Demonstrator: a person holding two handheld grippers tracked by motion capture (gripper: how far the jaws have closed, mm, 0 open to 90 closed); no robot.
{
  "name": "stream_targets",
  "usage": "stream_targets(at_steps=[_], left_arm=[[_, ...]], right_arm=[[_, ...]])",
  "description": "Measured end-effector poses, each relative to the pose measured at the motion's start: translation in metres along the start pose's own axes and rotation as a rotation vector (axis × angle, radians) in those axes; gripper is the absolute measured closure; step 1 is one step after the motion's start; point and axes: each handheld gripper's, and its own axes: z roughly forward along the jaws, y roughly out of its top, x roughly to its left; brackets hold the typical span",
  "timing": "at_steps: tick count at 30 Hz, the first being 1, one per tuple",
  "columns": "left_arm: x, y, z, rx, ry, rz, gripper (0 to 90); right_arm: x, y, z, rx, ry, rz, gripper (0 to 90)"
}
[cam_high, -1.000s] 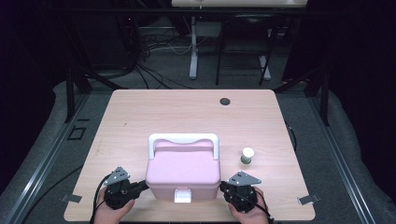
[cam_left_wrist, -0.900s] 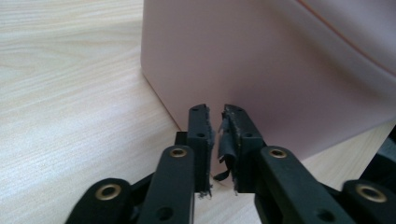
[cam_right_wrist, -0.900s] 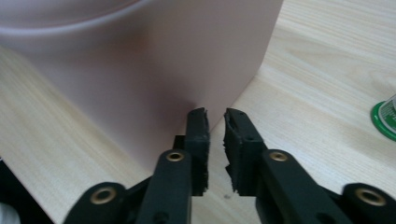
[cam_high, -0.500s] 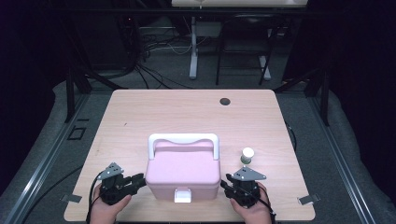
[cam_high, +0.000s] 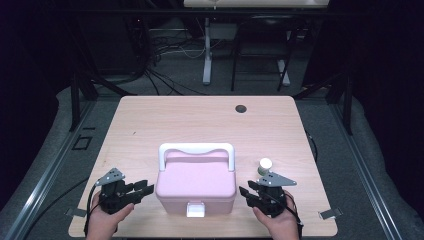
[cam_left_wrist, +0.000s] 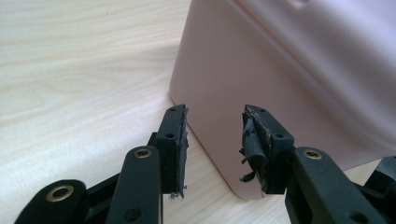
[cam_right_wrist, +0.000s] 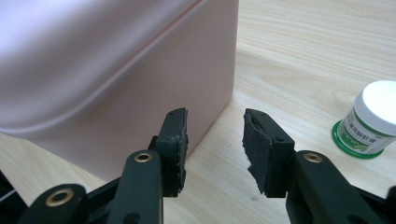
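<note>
The pink plastic box with a white carrying handle (cam_high: 196, 181) sits at the near middle of the pale wooden table (cam_high: 200, 120). In both gripper views it is cut off by the frame, so just a corner and part of a side wall can be seen. The person's forearms are cut off at the near edge of the high view.

The left gripper (cam_high: 143, 189), just left of the box, has just been opening its jaws; they stand apart with nothing between them, and the box corner lies beyond their tips. Its torn black pads (cam_left_wrist: 254, 140) are frayed. The right gripper (cam_high: 244, 195), just right of the box, has likewise been opening and stands apart, empty.

One box, two grippers, one small white-capped jar with a green label (cam_right_wrist: 371, 120) near the right gripper, and one dark round hole (cam_high: 241, 108) at the far side.
</note>
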Motion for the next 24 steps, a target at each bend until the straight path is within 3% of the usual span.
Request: stream_targets(at_steps=[7, 24], left_arm=[[-0.006, 0.017, -0.007, 0.011, -0.045, 0.005, 61.2], [-0.014, 0.054, -0.021, -0.021, -0.053, 0.025, 61.8]], right_arm=[[-0.002, 0.016, -0.010, -0.010, 0.035, 0.023, 59.1], [0.002, 0.054, -0.023, -0.029, 0.075, -0.016, 62.0]])
